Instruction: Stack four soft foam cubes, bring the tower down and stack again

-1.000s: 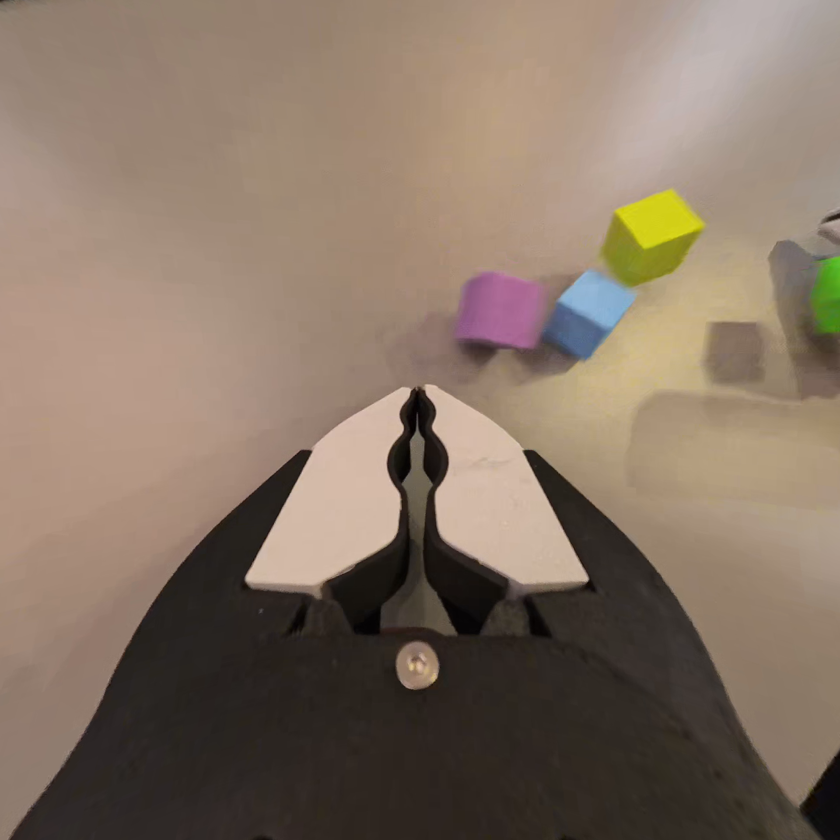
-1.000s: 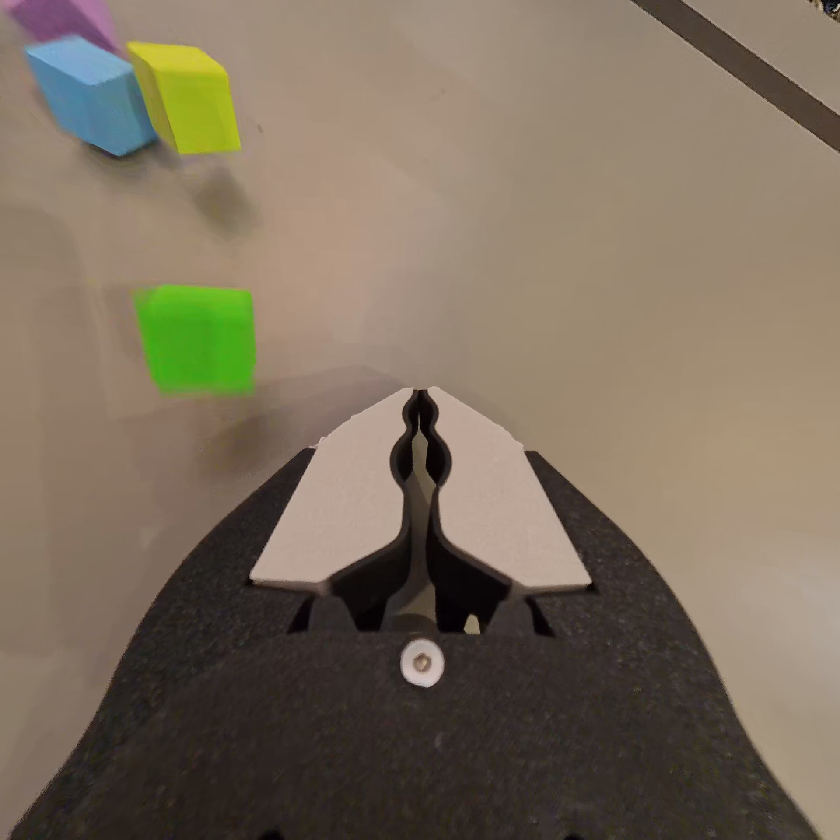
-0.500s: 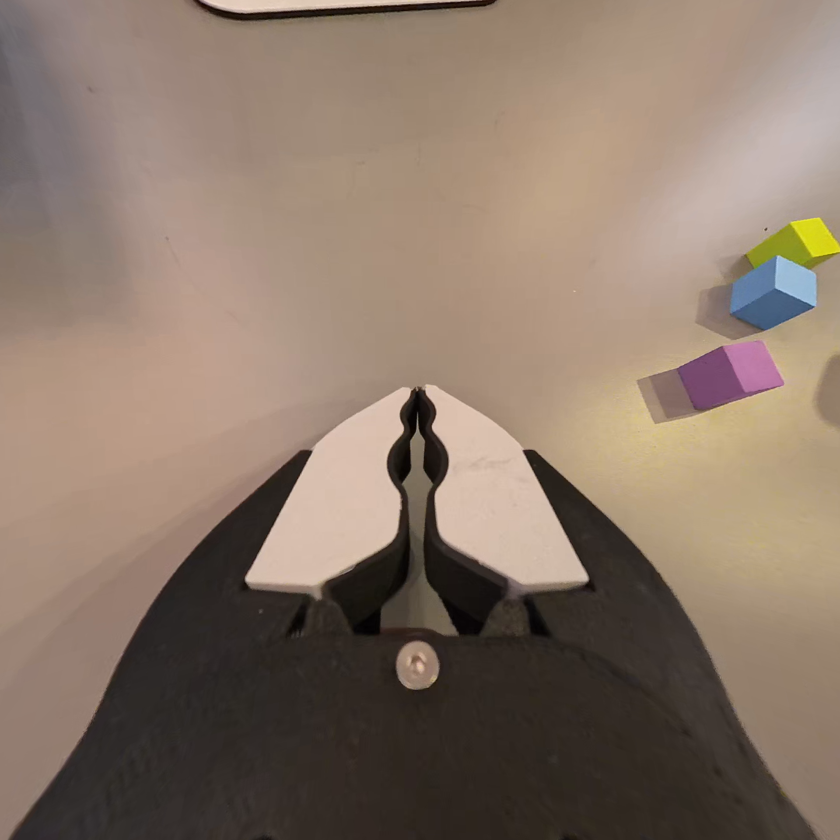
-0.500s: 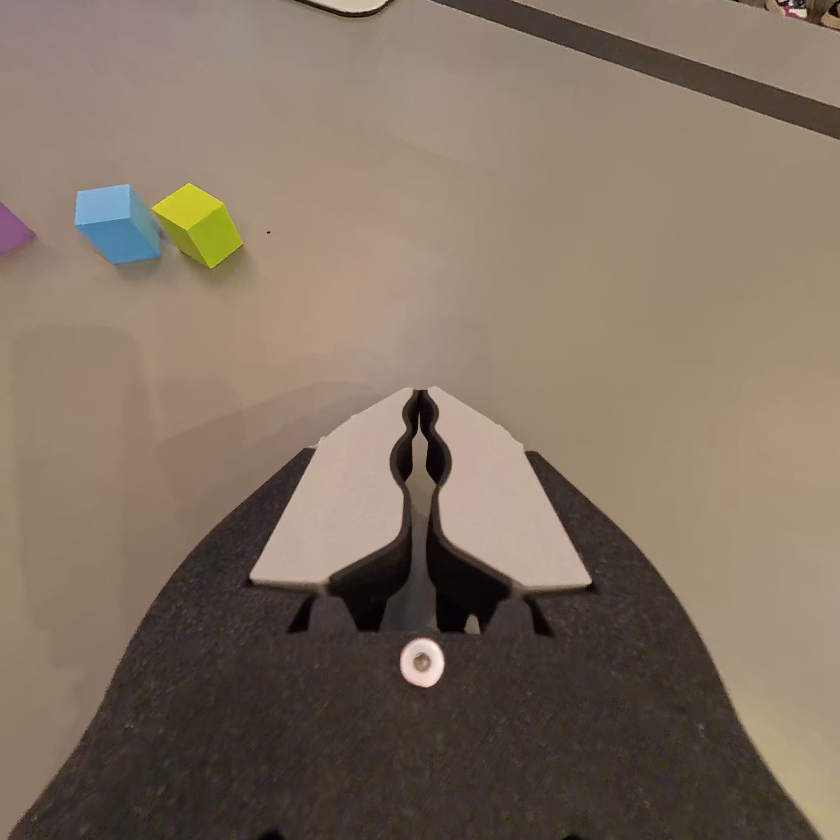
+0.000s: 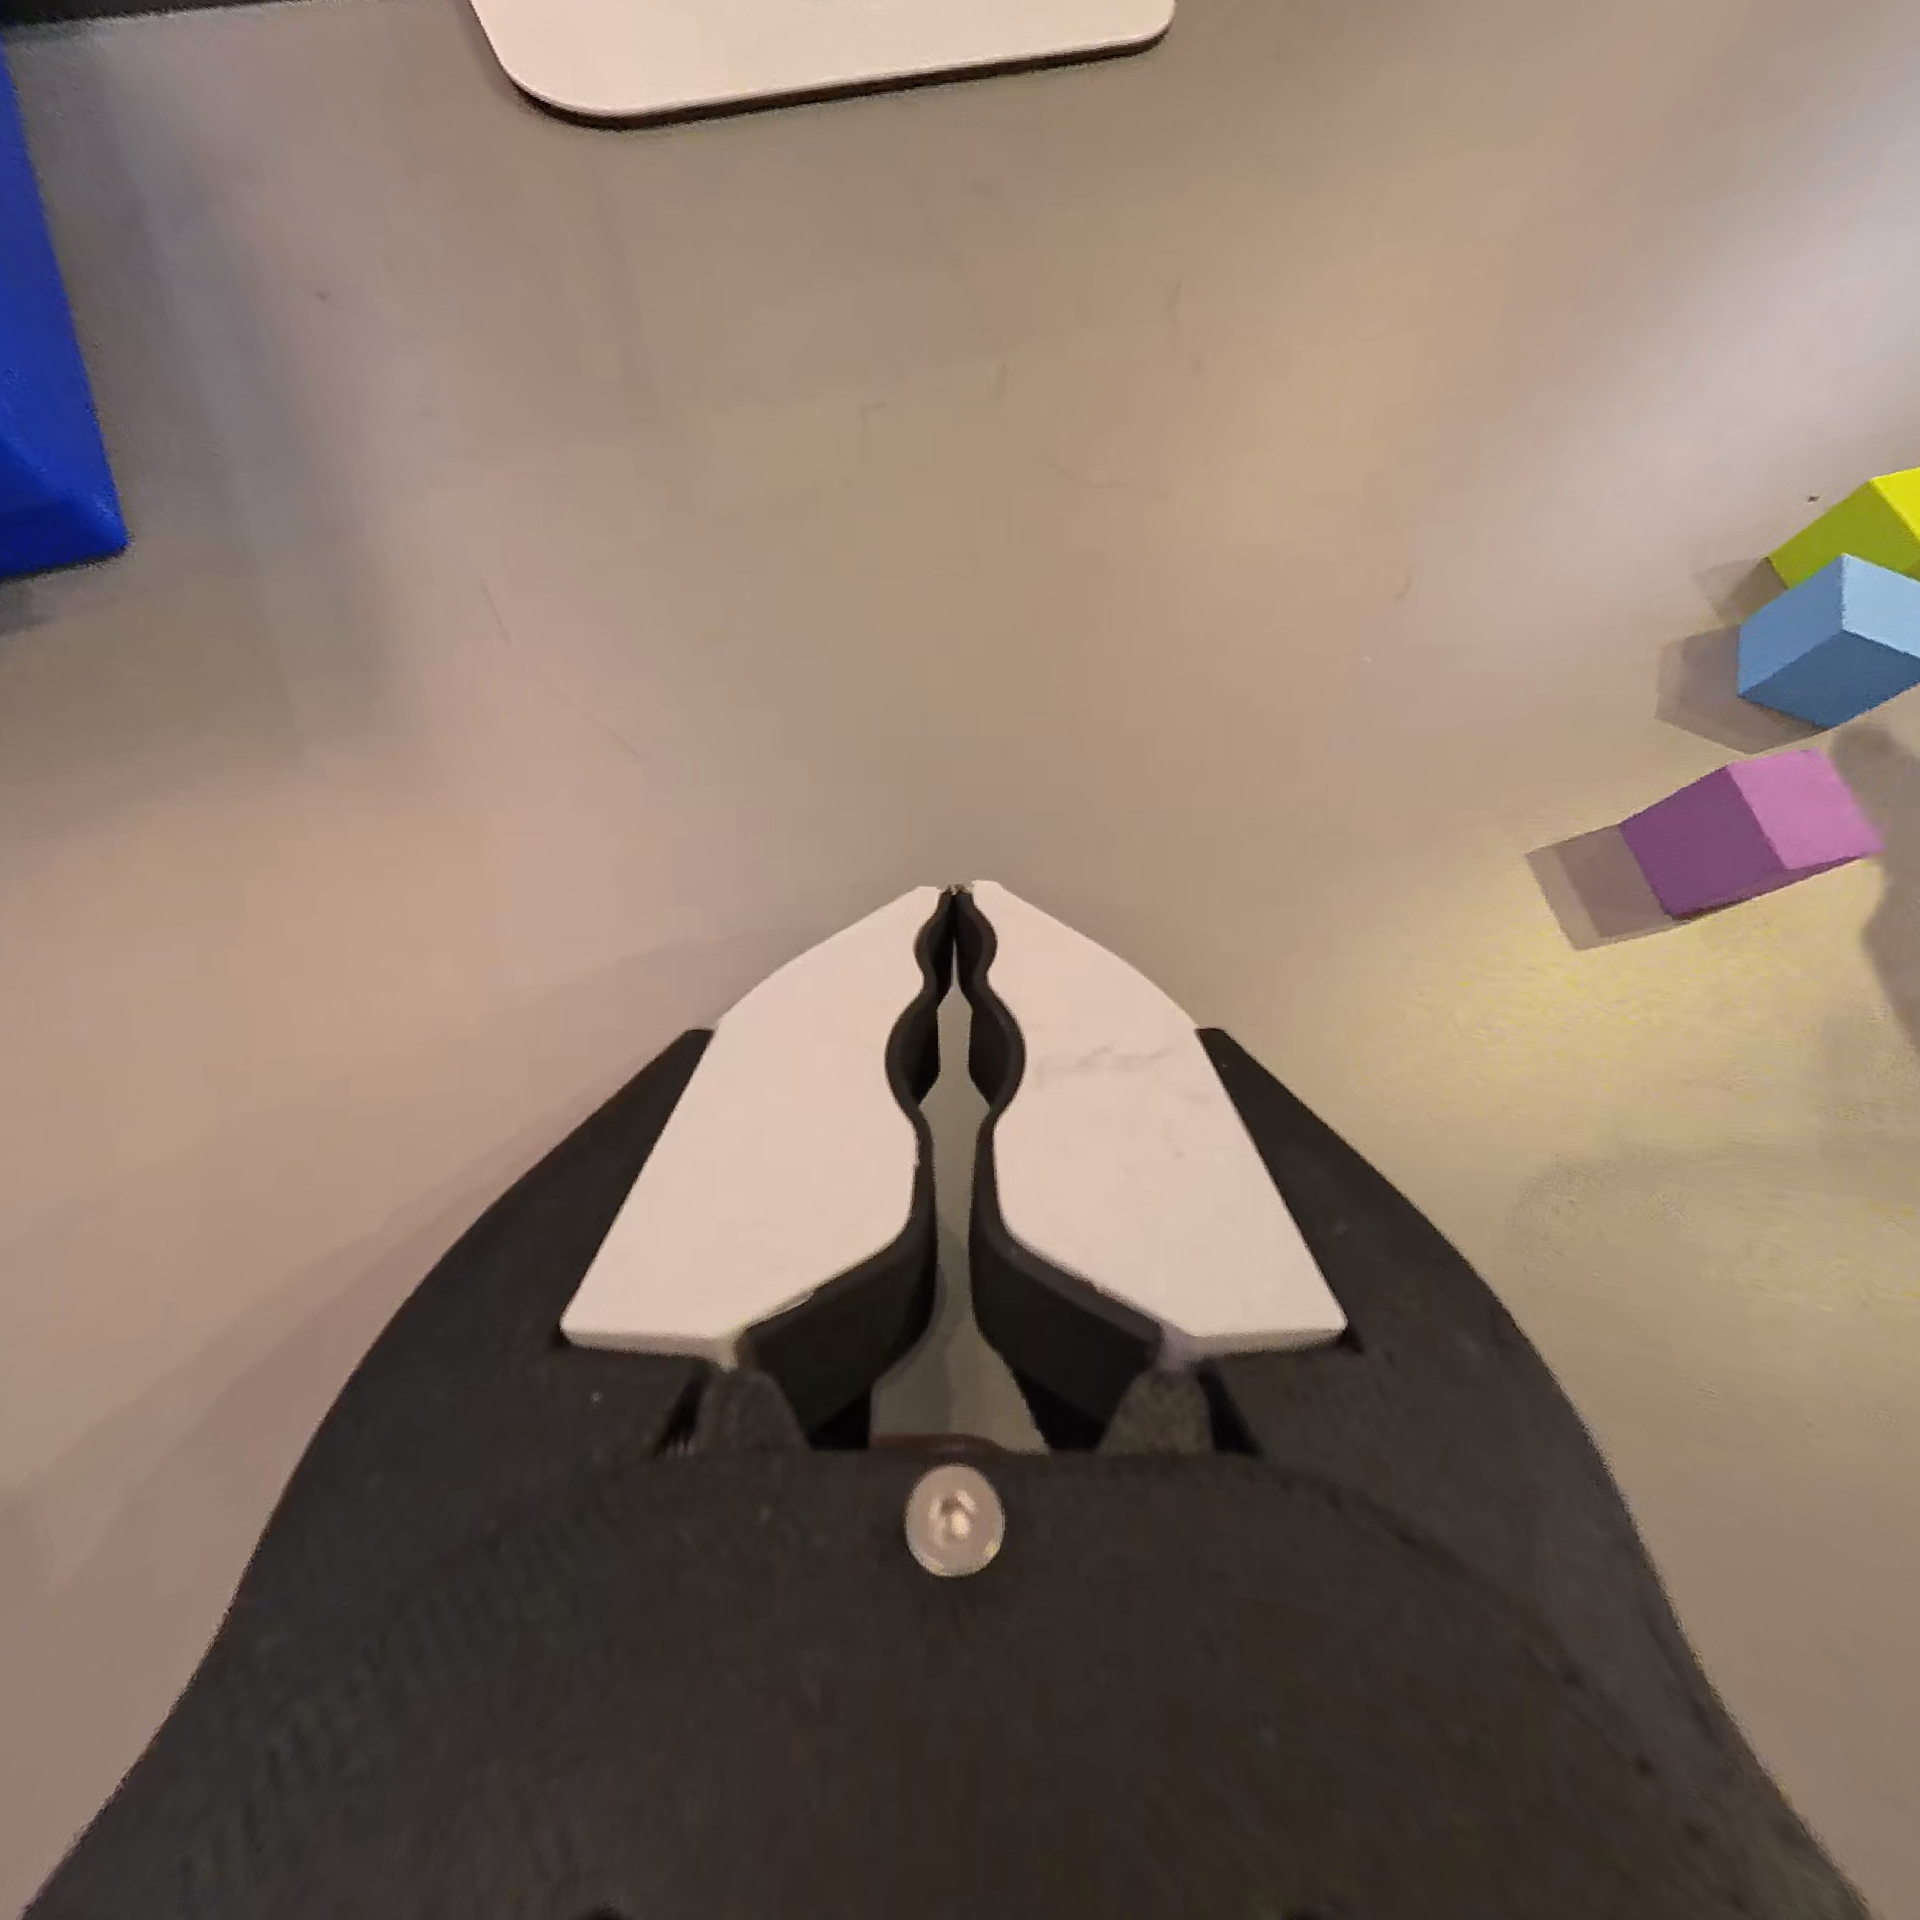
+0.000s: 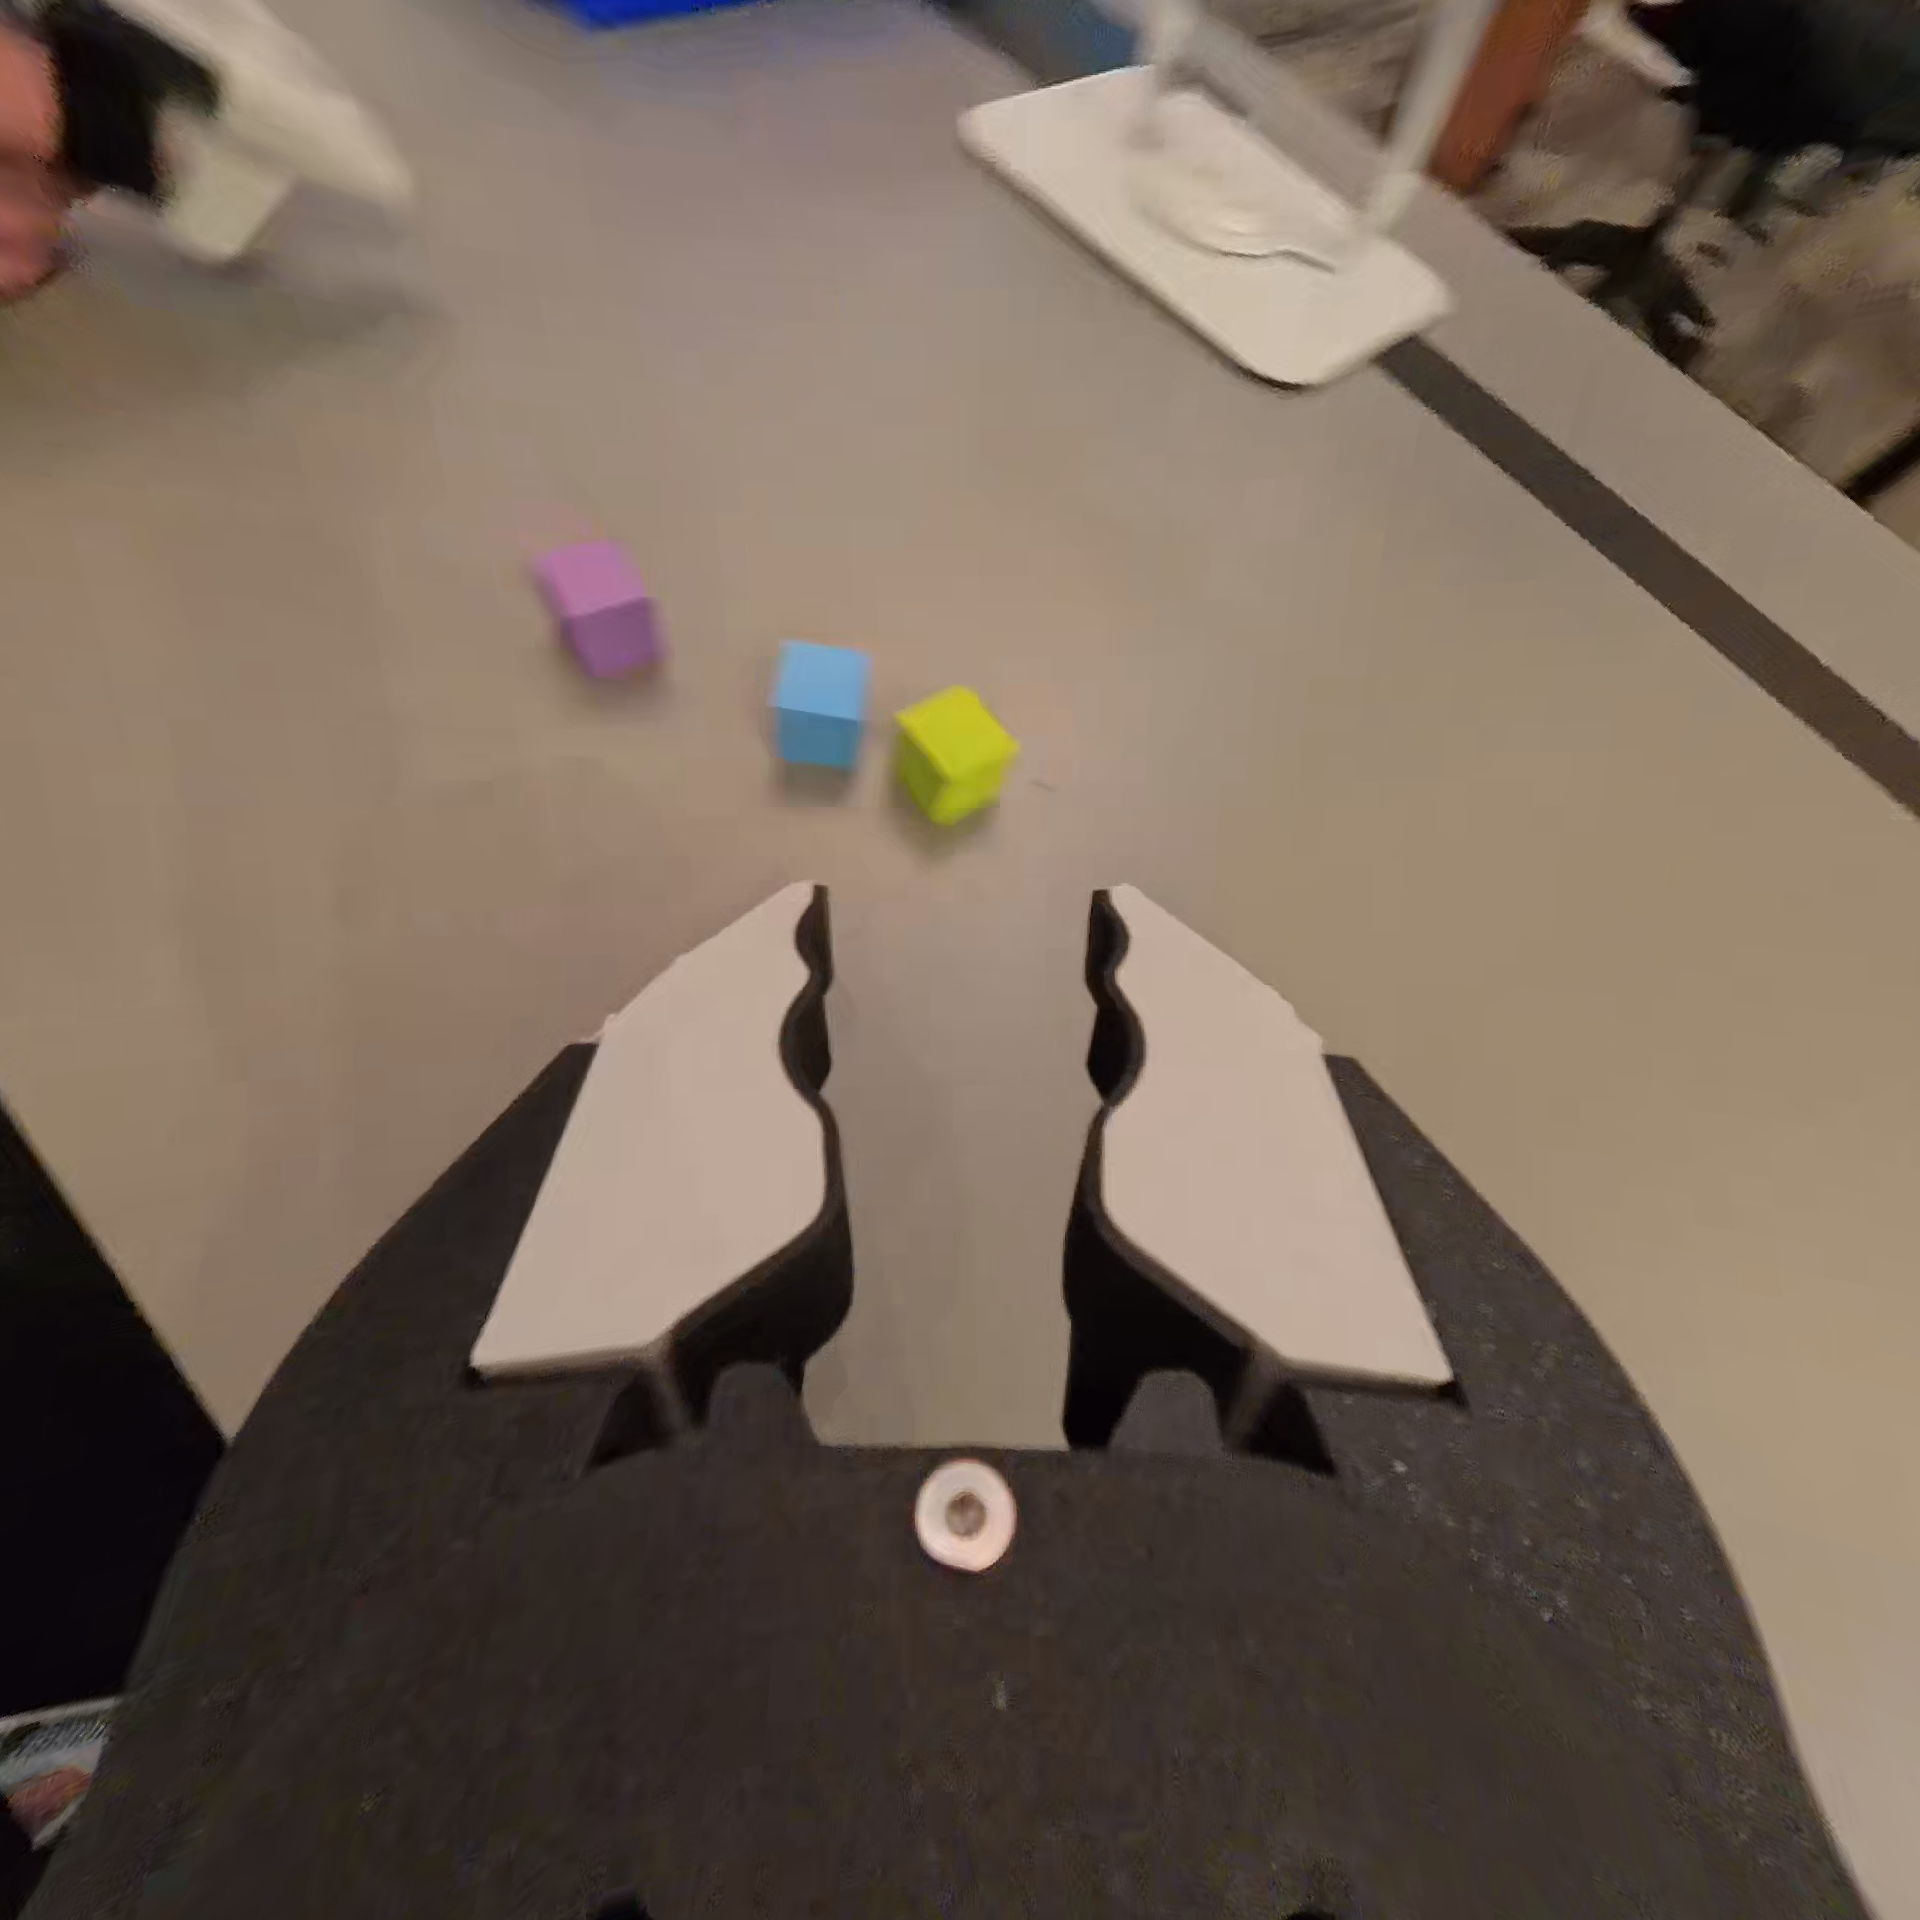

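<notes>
Foam cubes lie scattered on the grey counter (image 6: 1195,644), none on top of another: a purple cube (image 6: 603,608) well apart at ten o'clock from the blue cube (image 6: 821,704), and a yellow-green cube (image 6: 954,753) just beside the blue one, turned corner-on. Only three show; a fourth I cannot find in either view.

The right gripper (image 6: 956,904) hangs short of the cubes with its fingers (image 6: 717,1039) spread and nothing between them. The left gripper (image 5: 954,894) has its fingers (image 5: 831,1091) closed tip to tip on nothing, pointed at bare counter.

I judge the restack is about to begin, with the right gripper going for a first cube. To do it well, I would pick the blue cube as the base since it sits square to the fingers, come down so the pads meet two opposite flat faces, and squeeze lightly, because soft foam will bulge and seat crooked. The yellow-green one needs the wrist turned to match its faces first.

From the right wrist I see all three cubes whole, a white flat stand (image 6: 1226,239) at one o'clock, and the other gripper, blurred, at eleven o'clock. From the left wrist the cubes crowd the three o'clock edge, the yellow-green one (image 5: 1860,540) cut off, but a blue object (image 5: 42,416) at nine o'clock shows more plainly there.
</notes>
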`<state>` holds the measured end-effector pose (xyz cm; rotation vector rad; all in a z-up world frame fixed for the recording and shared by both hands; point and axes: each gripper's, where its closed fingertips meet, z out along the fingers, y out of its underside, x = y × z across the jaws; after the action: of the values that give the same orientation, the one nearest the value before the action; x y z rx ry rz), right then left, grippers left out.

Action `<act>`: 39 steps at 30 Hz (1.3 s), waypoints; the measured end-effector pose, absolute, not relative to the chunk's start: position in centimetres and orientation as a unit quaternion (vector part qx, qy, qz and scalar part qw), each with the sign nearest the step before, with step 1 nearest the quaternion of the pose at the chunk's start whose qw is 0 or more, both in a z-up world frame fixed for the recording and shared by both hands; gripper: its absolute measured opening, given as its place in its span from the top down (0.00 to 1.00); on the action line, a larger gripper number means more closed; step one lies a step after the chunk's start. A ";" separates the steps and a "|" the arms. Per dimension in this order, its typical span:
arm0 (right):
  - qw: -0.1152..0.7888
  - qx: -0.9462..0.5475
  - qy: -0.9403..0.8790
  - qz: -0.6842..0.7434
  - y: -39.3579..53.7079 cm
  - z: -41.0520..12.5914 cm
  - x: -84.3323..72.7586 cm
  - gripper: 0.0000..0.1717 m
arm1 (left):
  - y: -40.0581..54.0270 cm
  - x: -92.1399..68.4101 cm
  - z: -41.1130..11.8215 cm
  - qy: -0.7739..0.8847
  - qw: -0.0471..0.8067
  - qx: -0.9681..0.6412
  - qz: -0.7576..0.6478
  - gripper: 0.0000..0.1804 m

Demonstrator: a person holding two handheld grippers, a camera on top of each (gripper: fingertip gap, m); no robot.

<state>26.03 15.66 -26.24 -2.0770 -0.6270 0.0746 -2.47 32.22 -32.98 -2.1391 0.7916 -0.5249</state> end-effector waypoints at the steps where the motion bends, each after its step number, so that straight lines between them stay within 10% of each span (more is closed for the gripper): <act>1: 0.451 -0.842 -0.294 0.027 16.0 -26.4 23.7 0.72 | 32.4 -2.6 -33.0 0.313 0.392 -0.841 -0.204 1.00; 32: 0.264 -0.778 -0.563 0.094 26.7 -33.7 2.6 0.84 | 33.7 -3.4 -31.5 0.289 0.405 -0.819 -0.286 1.00; 39: 0.281 -0.786 -0.544 0.085 26.5 -31.9 4.2 0.68 | 33.6 -3.3 -31.3 0.291 0.406 -0.813 -0.299 1.00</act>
<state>4.18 26.47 -31.94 -2.1062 -1.4576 0.2286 -3.35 33.57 -31.29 -2.0512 0.7346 -0.7541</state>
